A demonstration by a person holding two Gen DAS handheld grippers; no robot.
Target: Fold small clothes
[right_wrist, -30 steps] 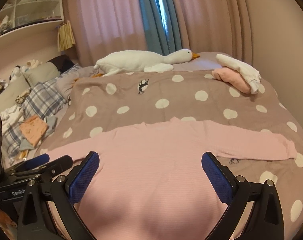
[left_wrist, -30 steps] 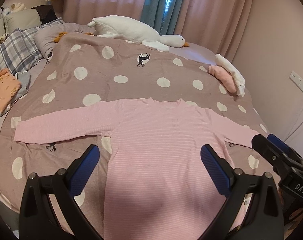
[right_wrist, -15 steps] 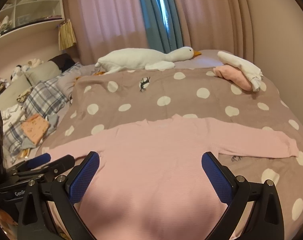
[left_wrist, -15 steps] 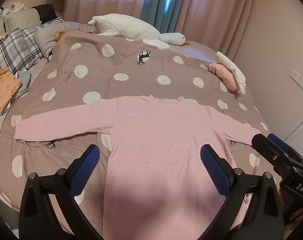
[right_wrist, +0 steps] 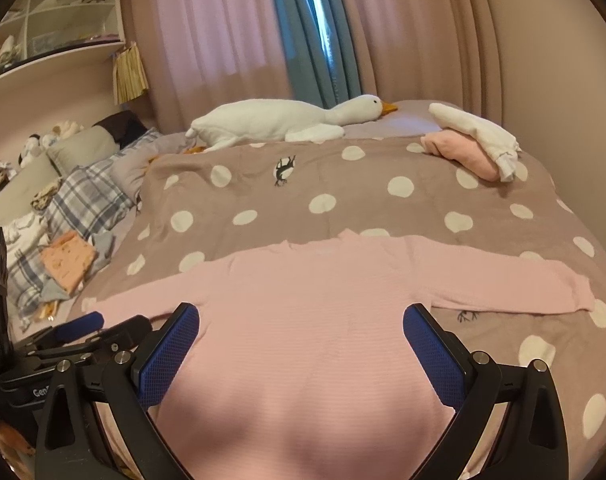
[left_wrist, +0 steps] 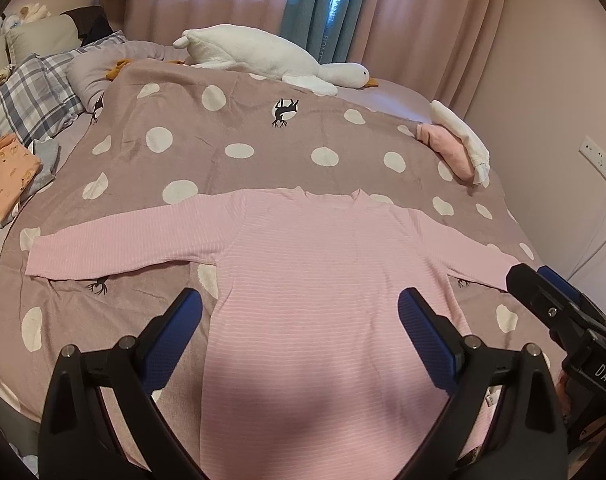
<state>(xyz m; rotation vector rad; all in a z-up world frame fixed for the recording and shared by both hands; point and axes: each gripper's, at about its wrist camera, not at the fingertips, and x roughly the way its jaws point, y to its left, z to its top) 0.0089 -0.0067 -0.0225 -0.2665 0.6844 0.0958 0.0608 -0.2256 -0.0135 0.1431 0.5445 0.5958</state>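
A pink striped long-sleeved shirt lies flat on the dotted brown blanket, both sleeves spread sideways, neck towards the far side. It also shows in the right wrist view. My left gripper is open and empty, hovering over the shirt's lower body. My right gripper is open and empty, over the same part. The right gripper shows at the right edge of the left wrist view; the left gripper shows at the left of the right wrist view.
A white plush goose lies at the far edge of the bed. Folded pink and white clothes sit at the far right. An orange folded garment and plaid pillows lie at the left. A wall socket is at the right.
Both grippers have drawn back and risen slightly, so the shirt and bed sit a little farther off. Both stay open. The shirt has not moved.
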